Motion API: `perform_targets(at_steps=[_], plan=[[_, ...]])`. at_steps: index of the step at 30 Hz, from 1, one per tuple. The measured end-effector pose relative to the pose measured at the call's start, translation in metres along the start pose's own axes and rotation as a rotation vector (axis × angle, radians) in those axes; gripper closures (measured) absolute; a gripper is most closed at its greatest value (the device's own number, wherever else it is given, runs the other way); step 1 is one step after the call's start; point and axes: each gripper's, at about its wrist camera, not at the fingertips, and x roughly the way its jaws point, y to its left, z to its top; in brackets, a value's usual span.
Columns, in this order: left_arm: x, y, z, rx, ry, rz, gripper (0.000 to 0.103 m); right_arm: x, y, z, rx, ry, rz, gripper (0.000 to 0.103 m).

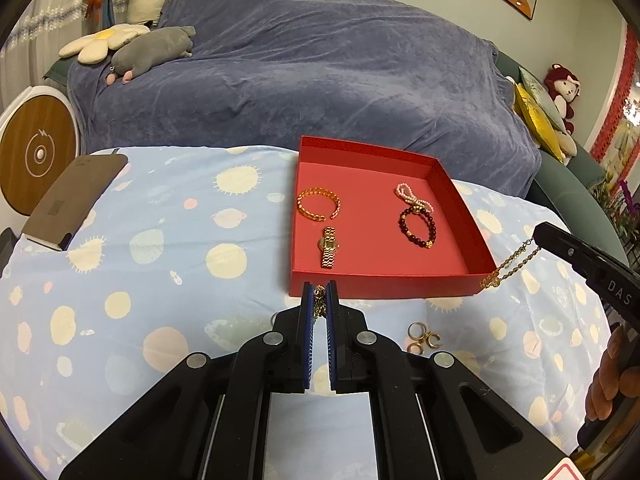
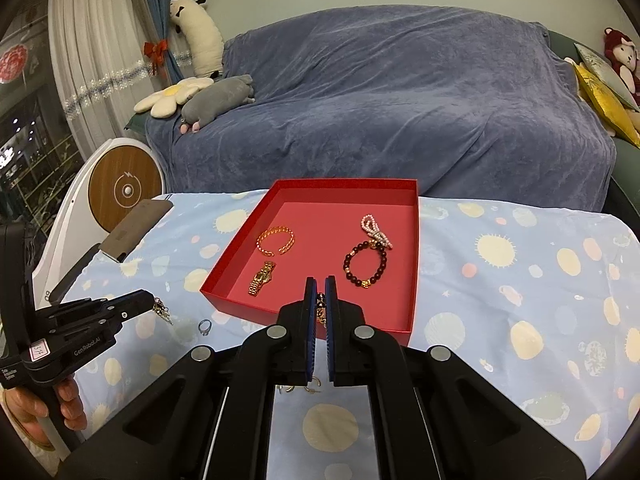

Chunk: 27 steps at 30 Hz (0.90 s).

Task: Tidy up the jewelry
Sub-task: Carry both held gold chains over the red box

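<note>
Pinching gold chain (image 1: 319, 304) | left fingers (image 1: 308, 300) hide most | right fingers (image 2: 309, 300) clamp necklace (image 2: 321, 312)

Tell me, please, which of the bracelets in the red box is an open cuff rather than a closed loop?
The gold chain-link bracelet at the box's far left: its ring has a gap, unlike the dark bead bracelet and the pearl one.

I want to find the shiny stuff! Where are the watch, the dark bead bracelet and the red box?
watch (image 1: 329, 247), left wrist view, on its gold dial.
dark bead bracelet (image 2: 349, 259), right wrist view, on its left beads.
red box (image 1: 380, 281), left wrist view, on its near wall.
</note>
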Motion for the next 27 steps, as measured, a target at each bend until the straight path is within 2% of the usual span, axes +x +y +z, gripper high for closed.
perform_targets(at_steps=[8, 16, 20, 27], plan=[[0.002, -0.027, 0.023, 0.020, -0.019, -0.023, 0.099, -0.004, -0.008, 0.019, 0.024, -0.036, 0.003, 0.100], [0.025, -0.050, 0.065, 0.044, -0.030, -0.037, 0.099, 0.018, -0.025, 0.048, 0.093, -0.051, -0.001, 0.100], [0.045, -0.053, 0.083, 0.038, -0.017, -0.046, 0.099, 0.035, -0.033, 0.052, 0.122, -0.022, -0.002, 0.100], [0.083, -0.059, 0.090, 0.044, 0.026, -0.035, 0.099, 0.064, -0.037, 0.043, 0.135, 0.051, -0.010, 0.100]])
